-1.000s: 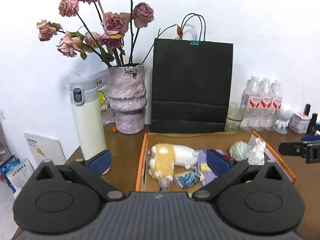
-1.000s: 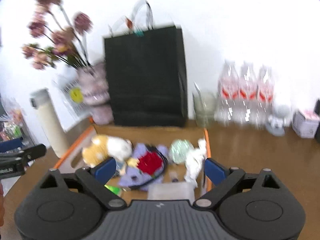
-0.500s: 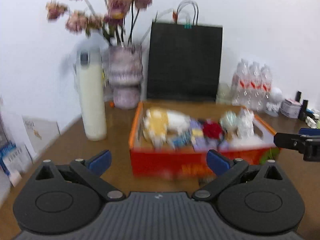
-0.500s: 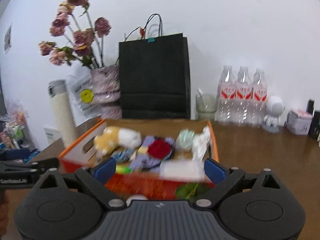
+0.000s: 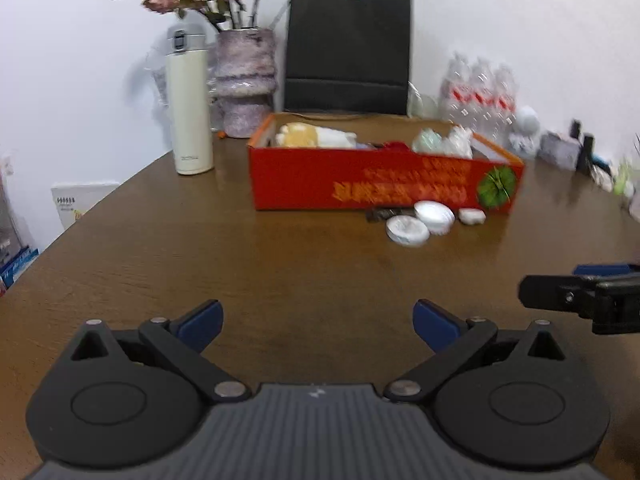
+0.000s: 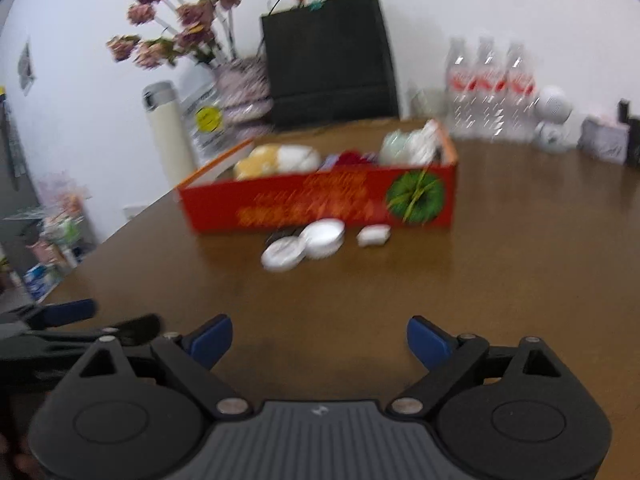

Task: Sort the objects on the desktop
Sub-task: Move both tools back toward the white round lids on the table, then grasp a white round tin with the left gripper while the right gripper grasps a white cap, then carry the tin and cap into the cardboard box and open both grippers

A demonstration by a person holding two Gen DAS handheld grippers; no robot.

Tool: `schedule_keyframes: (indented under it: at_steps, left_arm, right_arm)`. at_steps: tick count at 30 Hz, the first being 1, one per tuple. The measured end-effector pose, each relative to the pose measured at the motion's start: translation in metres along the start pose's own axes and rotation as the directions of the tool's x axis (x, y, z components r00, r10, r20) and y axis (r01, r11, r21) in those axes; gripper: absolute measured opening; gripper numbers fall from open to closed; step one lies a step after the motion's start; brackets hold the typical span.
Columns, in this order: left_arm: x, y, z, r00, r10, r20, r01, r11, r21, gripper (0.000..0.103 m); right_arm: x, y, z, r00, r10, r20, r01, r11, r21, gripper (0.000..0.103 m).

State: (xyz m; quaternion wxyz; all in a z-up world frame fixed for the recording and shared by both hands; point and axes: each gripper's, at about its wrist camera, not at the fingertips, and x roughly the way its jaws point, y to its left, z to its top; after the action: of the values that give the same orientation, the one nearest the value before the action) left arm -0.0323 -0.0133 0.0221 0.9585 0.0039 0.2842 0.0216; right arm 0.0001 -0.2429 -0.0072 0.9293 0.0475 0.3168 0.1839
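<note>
The brown tabletop [image 5: 168, 248] carries a red box [image 5: 360, 184] as landmark, filled with plush and small items. Two white round tins [image 5: 420, 222] and a small white case [image 5: 472, 216] lie just in front of the box. Behind it stands a black bag [image 5: 348, 48]. My left gripper [image 5: 316, 322] and right gripper [image 6: 320, 338] hover well short of the box, fingers spread wide, both empty.

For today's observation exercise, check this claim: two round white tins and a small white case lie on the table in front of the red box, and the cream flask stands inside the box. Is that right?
Not quite. The cream flask stands on the table, outside the red box and to its left, as the left wrist view shows. The two round white tins and the small white case do lie in front of the box.
</note>
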Motion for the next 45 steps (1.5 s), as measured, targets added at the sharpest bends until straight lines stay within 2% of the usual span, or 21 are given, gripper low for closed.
schedule_keyframes:
  at_steps: [5,8,12,15,17,19,22,23,25,27,29,31,34,39,42,43,45]
  left_arm:
    - [-0.002,-0.006,-0.001,1.0,-0.011,0.001,0.011,0.999,0.036,0.103]
    - [0.016,-0.013,0.007,0.999,-0.028,-0.026,0.03,0.998,0.059,0.103]
    - [0.051,-0.034,0.032,0.995,-0.101,-0.026,0.104,0.988,0.117,0.097]
    - [0.081,-0.048,0.051,0.984,-0.174,-0.023,0.176,0.974,0.141,0.092]
    - [0.105,-0.055,0.059,0.979,-0.195,-0.067,0.203,0.969,0.138,0.079]
    - [0.123,-0.057,0.063,0.979,-0.181,-0.094,0.192,0.974,0.122,0.075]
    - [0.133,-0.057,0.065,0.973,-0.209,-0.101,0.219,0.97,0.105,0.065]
    - [0.133,-0.055,0.065,0.971,-0.216,-0.098,0.226,0.968,0.106,0.055]
    - [0.13,-0.053,0.063,0.973,-0.214,-0.088,0.224,0.967,0.125,0.042]
    - [0.128,-0.047,0.064,0.967,-0.237,-0.098,0.247,0.963,0.111,0.041]
    - [0.122,-0.034,0.063,0.954,-0.281,-0.108,0.288,0.956,0.061,0.041]
    - [0.117,-0.02,0.061,0.949,-0.295,-0.113,0.299,0.954,0.018,0.041]
    - [0.112,-0.003,0.059,0.961,-0.258,-0.097,0.258,0.966,-0.015,0.041]
    - [0.111,0.017,0.056,0.969,-0.229,-0.089,0.226,0.973,-0.038,0.041]
    - [0.109,0.022,0.056,0.97,-0.231,-0.081,0.228,0.973,-0.046,0.04]
    - [0.107,0.022,0.057,0.97,-0.23,-0.078,0.227,0.973,-0.043,0.04]
    - [0.101,0.02,0.057,0.972,-0.226,-0.067,0.224,0.974,-0.034,0.04]
  right_arm:
    - [-0.01,0.008,-0.009,0.998,-0.047,0.029,0.05,0.995,-0.086,0.091]
    - [-0.008,0.0,-0.008,0.997,-0.064,0.038,0.066,0.996,-0.057,0.087]
    - [-0.007,-0.011,0.002,0.994,-0.066,0.083,0.067,0.998,-0.005,0.084]
    - [-0.005,-0.019,0.009,0.993,-0.069,0.099,0.068,0.998,0.012,0.084]
    - [-0.001,-0.025,0.012,0.993,-0.075,0.094,0.073,0.997,0.021,0.084]
    - [0.003,-0.03,0.014,0.992,-0.092,0.089,0.091,0.996,0.019,0.083]
    - [0.009,-0.036,0.018,0.99,-0.109,0.09,0.108,0.994,0.014,0.082]
    - [0.013,-0.039,0.021,0.99,-0.11,0.087,0.109,0.994,0.017,0.082]
    - [0.023,-0.04,0.027,0.992,-0.102,0.077,0.102,0.995,0.011,0.078]
    - [0.035,-0.036,0.036,0.994,-0.084,0.067,0.086,0.996,-0.019,0.077]
    - [0.051,-0.027,0.045,0.997,-0.059,0.055,0.063,0.996,-0.064,0.076]
    - [0.068,-0.016,0.052,0.998,-0.039,0.046,0.044,0.992,-0.116,0.076]
    - [0.102,-0.002,0.063,0.999,-0.036,0.017,0.038,0.984,-0.172,0.064]
    - [0.137,0.011,0.073,0.998,-0.049,-0.034,0.04,0.974,-0.222,0.054]
    - [0.145,0.016,0.071,0.998,-0.053,-0.043,0.041,0.97,-0.239,0.049]
    - [0.145,0.017,0.07,0.998,-0.044,-0.043,0.033,0.971,-0.237,0.038]
    - [0.142,0.022,0.069,0.998,-0.056,-0.039,0.044,0.968,-0.247,0.039]
